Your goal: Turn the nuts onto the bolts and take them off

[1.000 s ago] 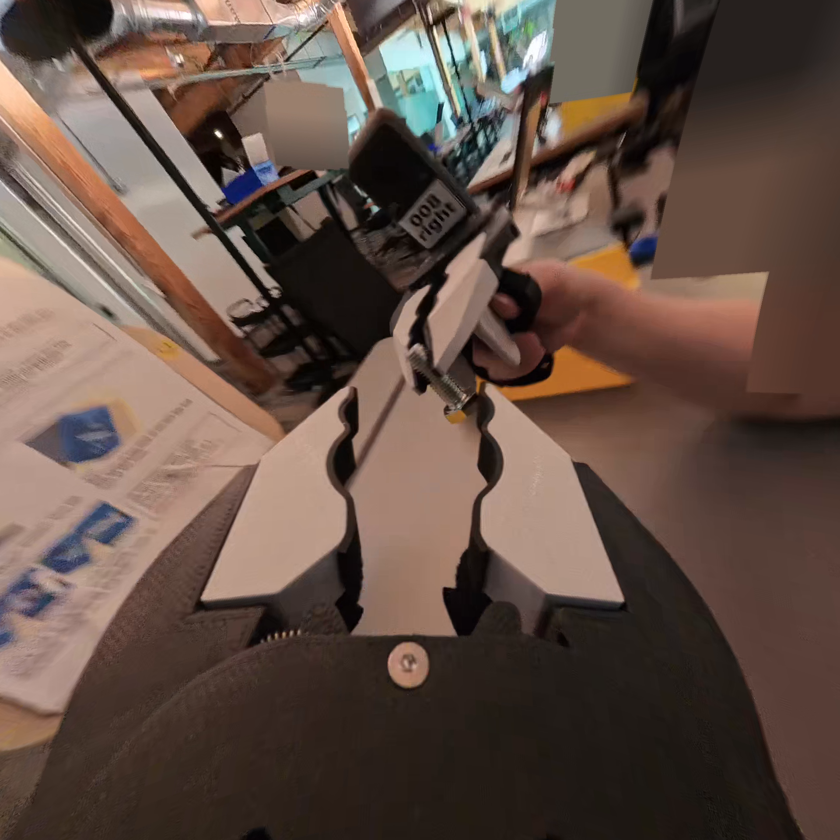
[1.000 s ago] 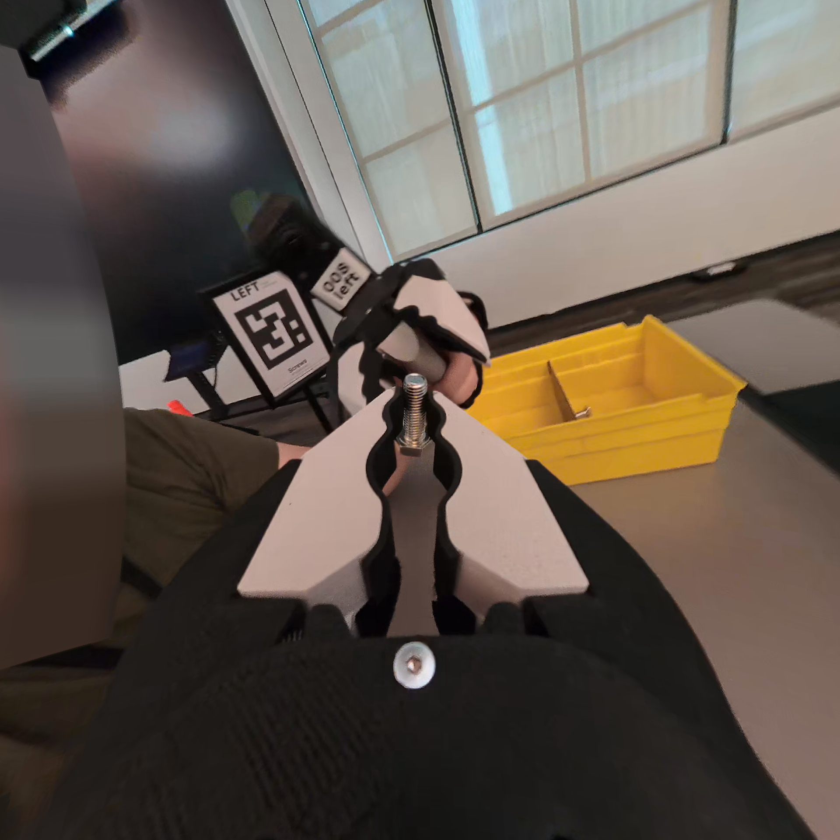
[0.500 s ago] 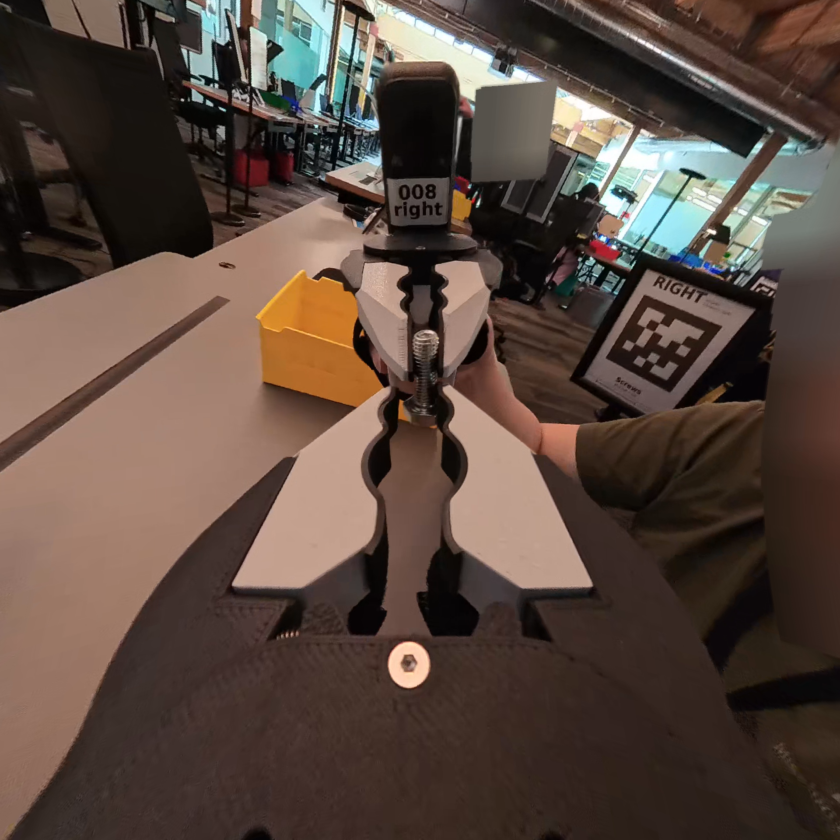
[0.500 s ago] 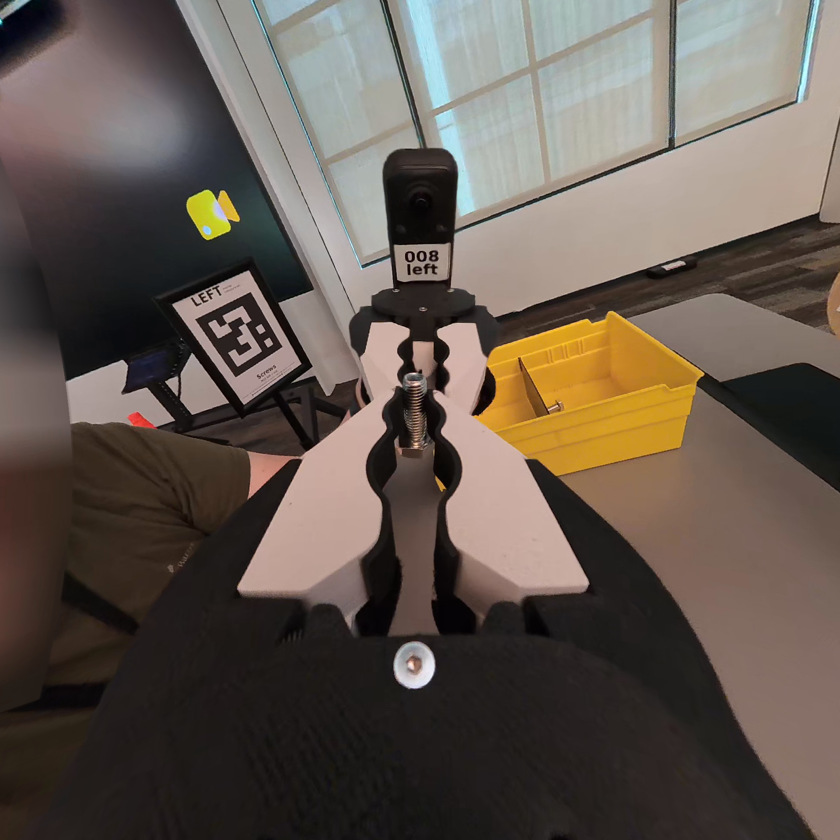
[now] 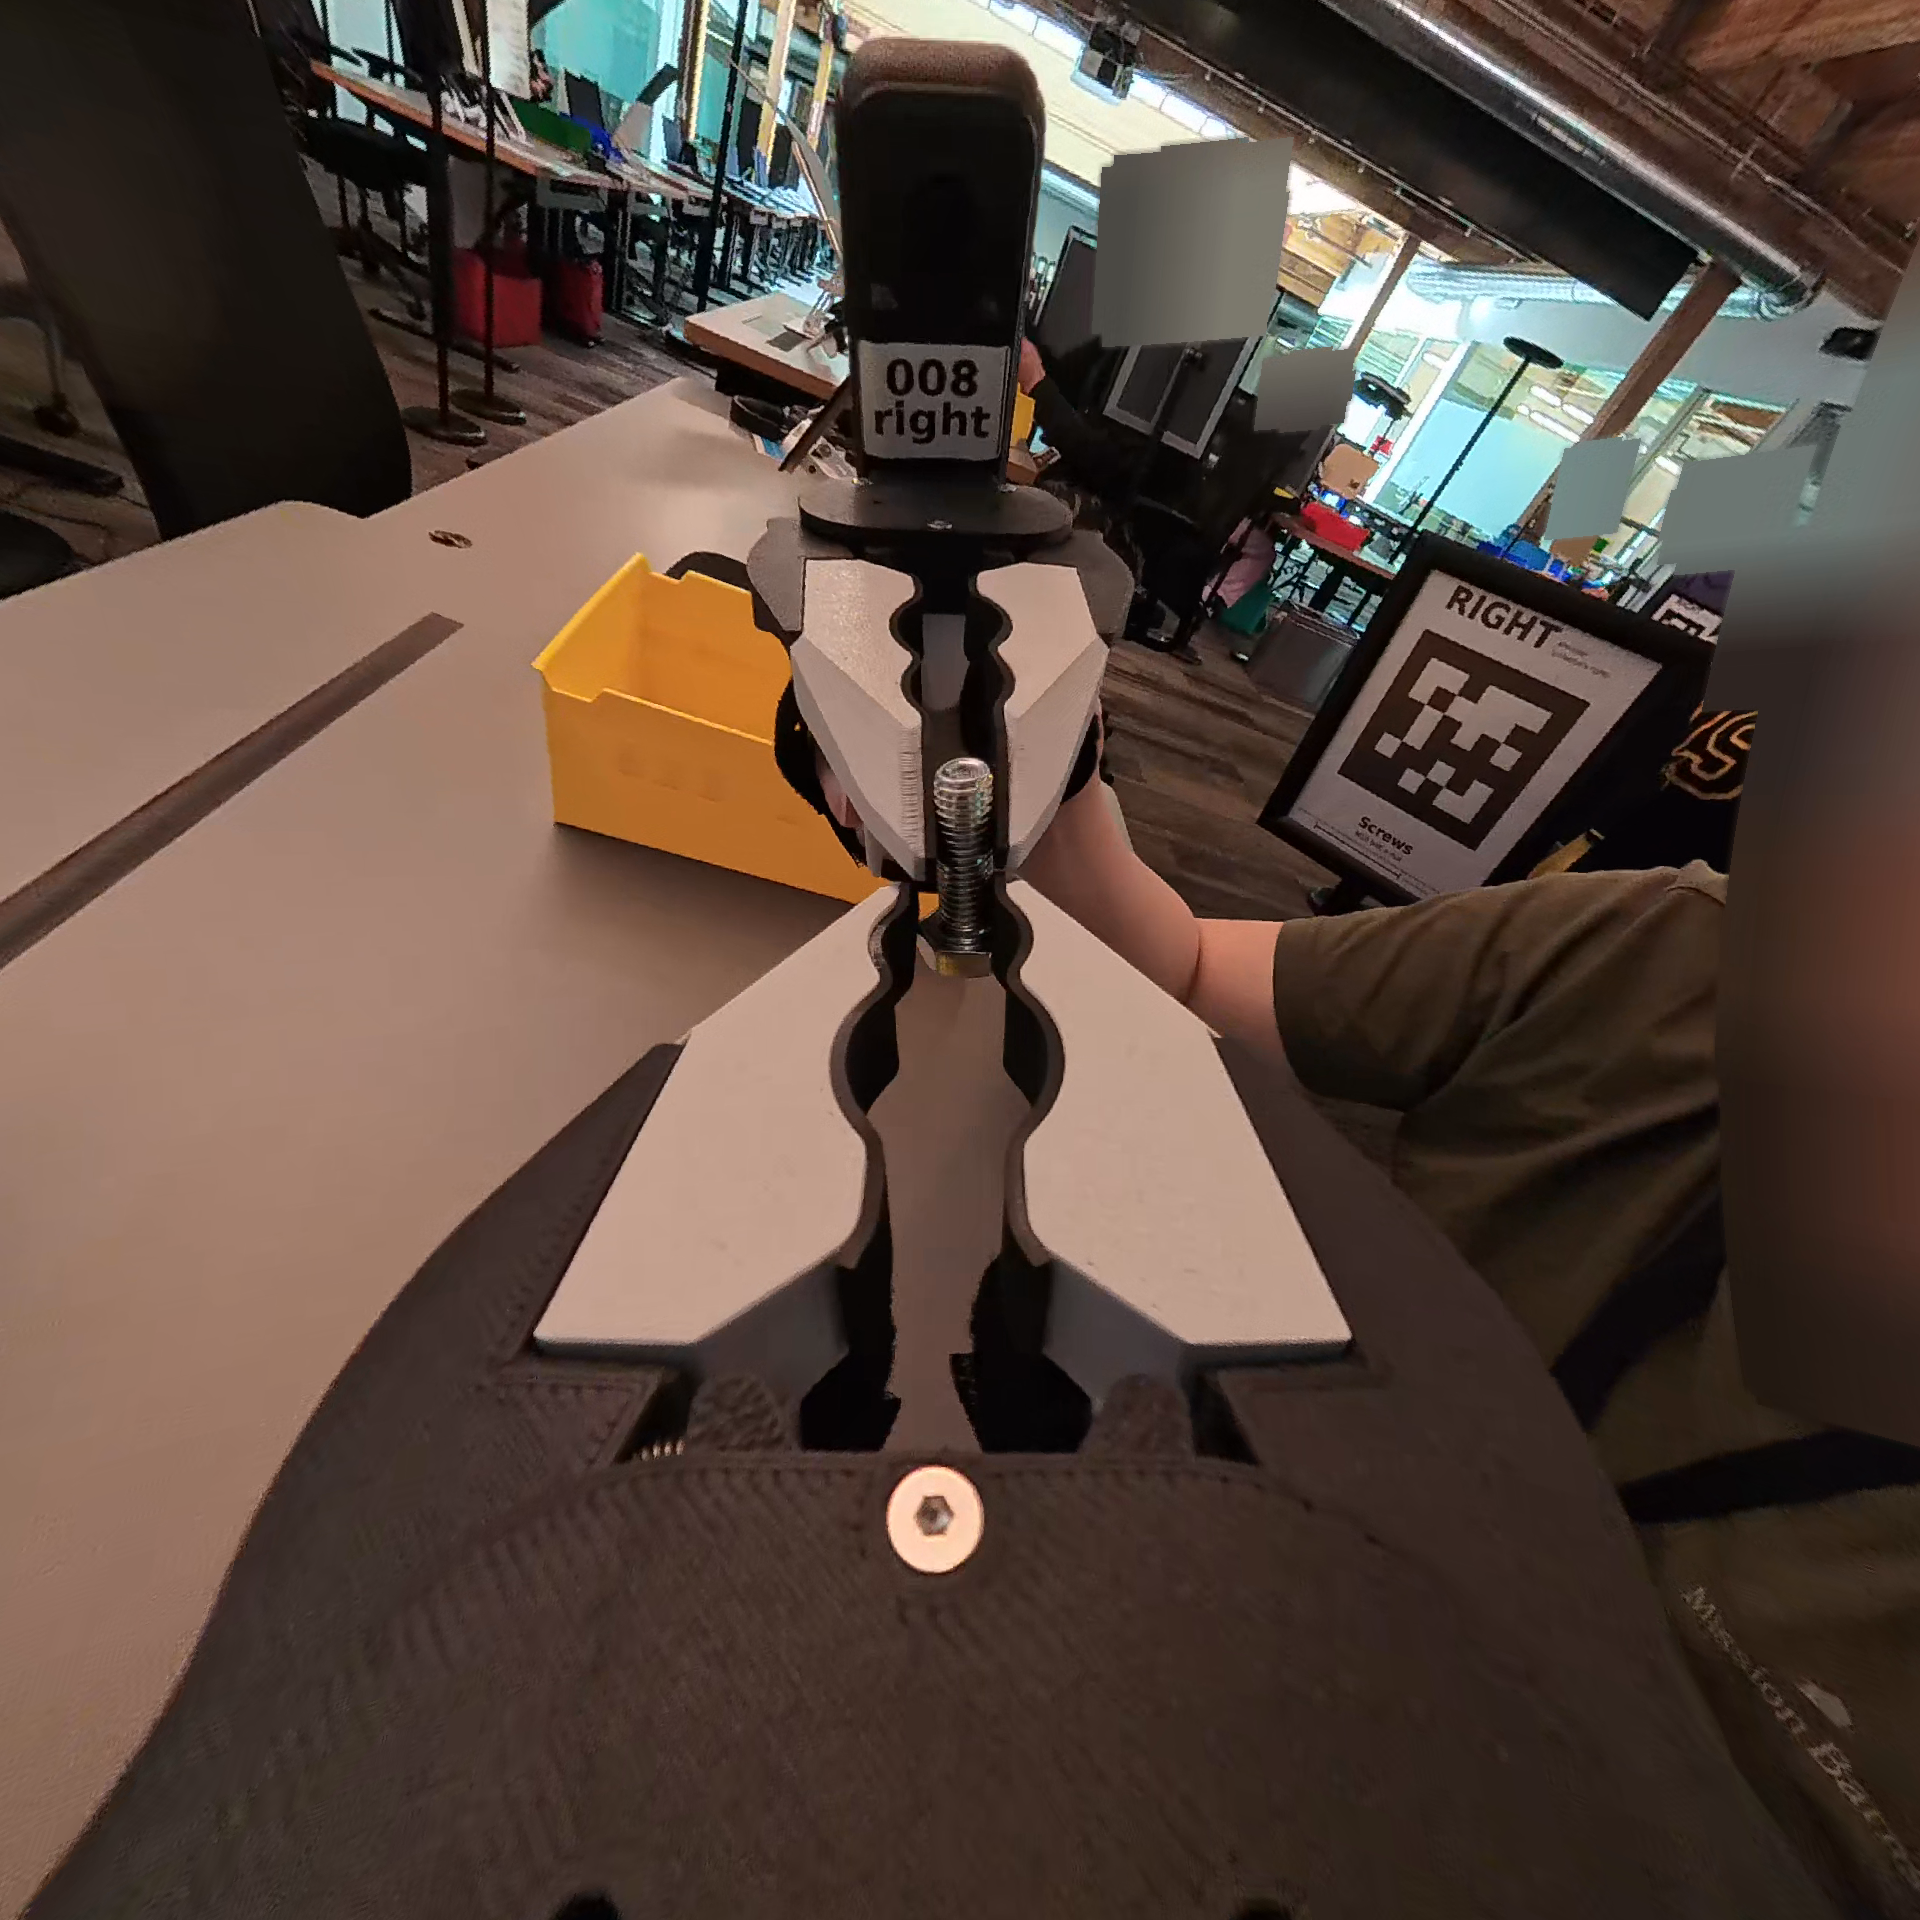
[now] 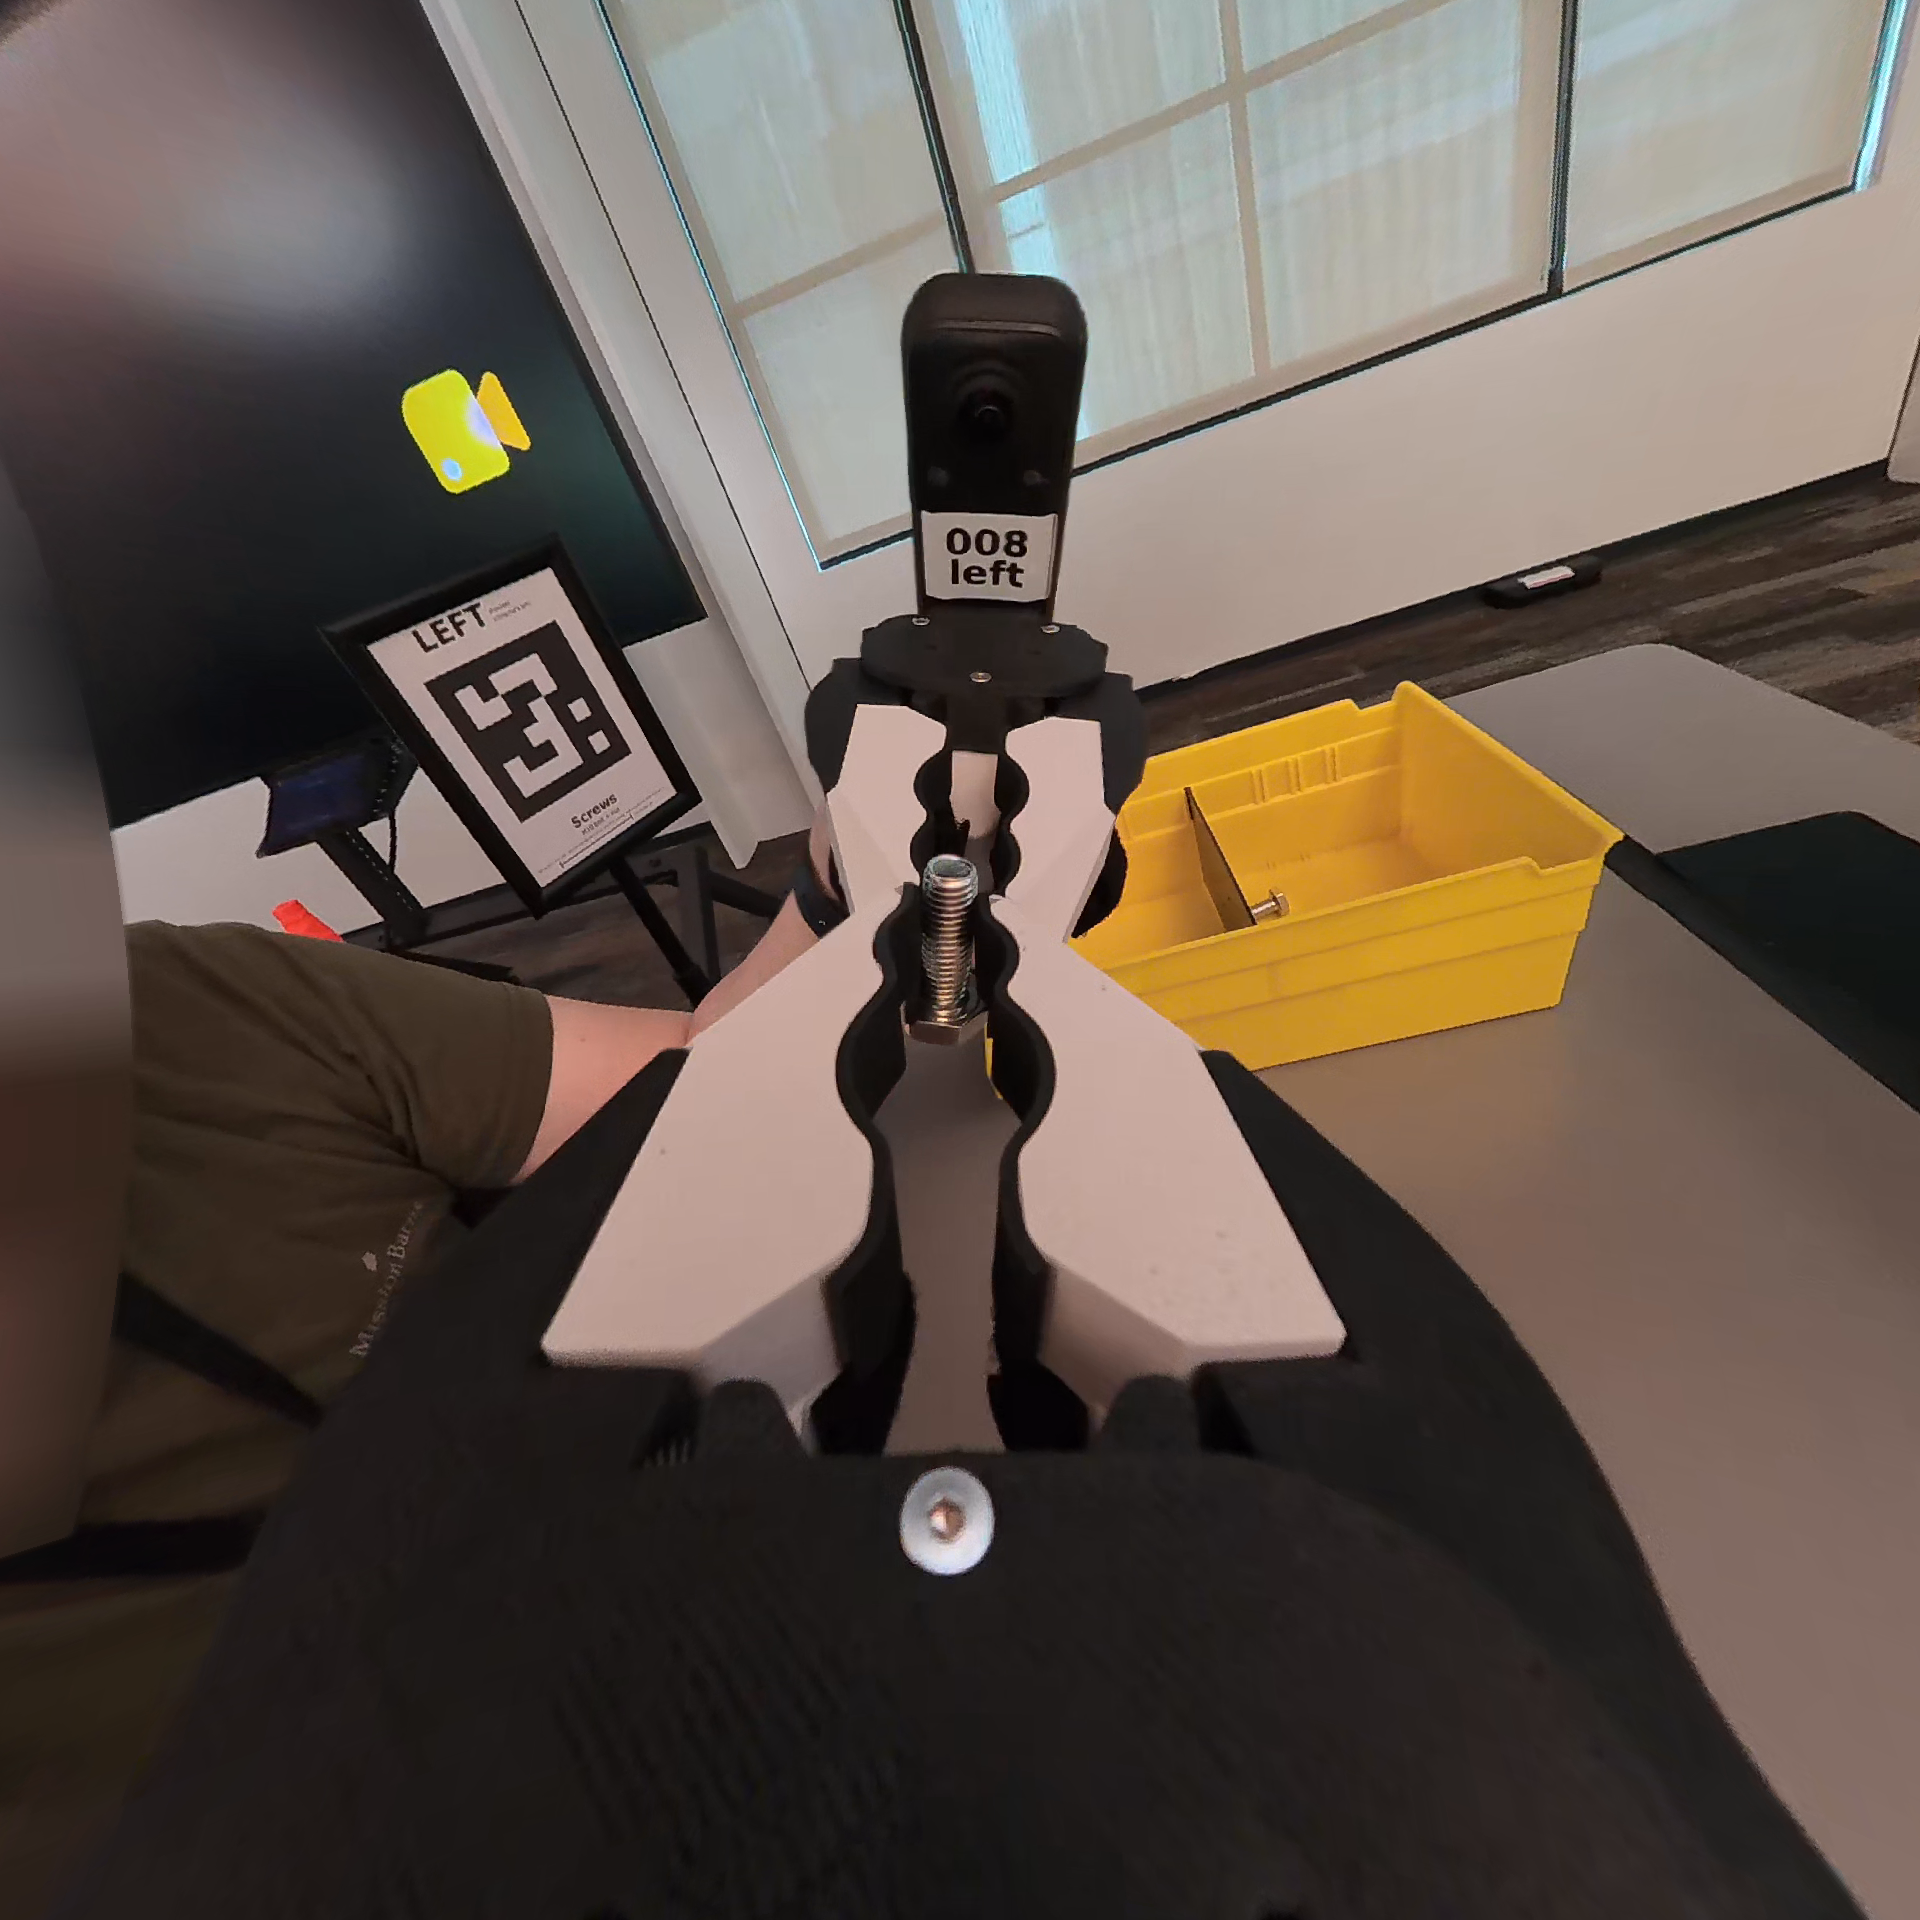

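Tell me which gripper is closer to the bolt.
Right. The bolt sits clamped well inside the fingers of the right gripper. The left gripper faces it from the opposite side, only its fingertips flanking the hex end.

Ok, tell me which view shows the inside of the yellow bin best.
Right wrist view: the yellow bin's open top faces it, showing the divider and a bolt lying inside. Left wrist view shows only its outer walls and rim.

White wavy-edged fingers point(image 5: 748, 1153) on black ribbed housing; olive short sleeve point(image 5: 1475, 1039).
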Available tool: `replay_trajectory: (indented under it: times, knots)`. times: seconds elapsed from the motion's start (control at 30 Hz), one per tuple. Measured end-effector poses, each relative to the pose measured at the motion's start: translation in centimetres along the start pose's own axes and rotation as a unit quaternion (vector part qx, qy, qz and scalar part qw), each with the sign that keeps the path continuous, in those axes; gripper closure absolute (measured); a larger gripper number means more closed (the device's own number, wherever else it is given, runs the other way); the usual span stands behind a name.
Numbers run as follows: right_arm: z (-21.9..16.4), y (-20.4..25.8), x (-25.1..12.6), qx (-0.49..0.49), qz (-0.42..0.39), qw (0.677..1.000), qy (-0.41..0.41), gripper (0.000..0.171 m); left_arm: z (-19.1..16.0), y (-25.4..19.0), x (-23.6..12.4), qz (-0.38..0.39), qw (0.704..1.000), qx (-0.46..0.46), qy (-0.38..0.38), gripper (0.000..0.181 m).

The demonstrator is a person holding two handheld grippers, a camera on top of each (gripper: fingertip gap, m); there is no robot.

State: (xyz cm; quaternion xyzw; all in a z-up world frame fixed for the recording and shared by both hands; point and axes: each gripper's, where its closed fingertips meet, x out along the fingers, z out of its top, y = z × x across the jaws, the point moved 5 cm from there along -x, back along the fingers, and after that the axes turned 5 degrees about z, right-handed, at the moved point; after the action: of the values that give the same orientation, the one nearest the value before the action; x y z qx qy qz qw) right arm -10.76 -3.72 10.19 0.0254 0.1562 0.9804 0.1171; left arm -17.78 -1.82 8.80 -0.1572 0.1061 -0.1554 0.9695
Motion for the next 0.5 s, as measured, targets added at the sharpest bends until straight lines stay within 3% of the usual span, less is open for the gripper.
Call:
replay_trajectory:
  times: [0.07, 0.13, 0.2, 0.3, 0.4, 0.5]
  knots:
    - [0.3, 0.0, -0.2, -0.005, -0.002, 1.0, -0.01, 0.163, 0.2, 0.0, -0.1, 0.001, 1.0, 0.009, -0.003, 0.17]
    - [1.0, 0.1, -0.9, -0.03, -0.018, 0.999, -0.027, 0.15, 0.5, -0.1, -0.6, 0.003, 1.0, 0.021, -0.007, 0.17]
    - [1.1, 0.3, -2.0, -0.08, -0.04, 0.996, -0.001, 0.146, 0.9, 0.0, -1.6, 0.014, 0.999, 0.025, -0.02, 0.17]
    - [-2.1, -1.0, -3.0, -0.163, -0.099, 0.969, 0.16, 0.144, 1.4, 0.5, -3.4, 0.047, 0.998, 0.031, -0.033, 0.17]
    - [-8.2, -3.5, -4.3, -0.179, -0.146, 0.89, 0.393, 0.143, 2.0, 1.0, -5.4, 0.096, 0.993, 0.042, -0.049, 0.17]
    - [-13.0, -5.6, -4.3, -0.173, -0.148, 0.82, 0.524, 0.144, 2.2, 1.3, -7.1, 0.138, 0.988, 0.05, -0.045, 0.17]
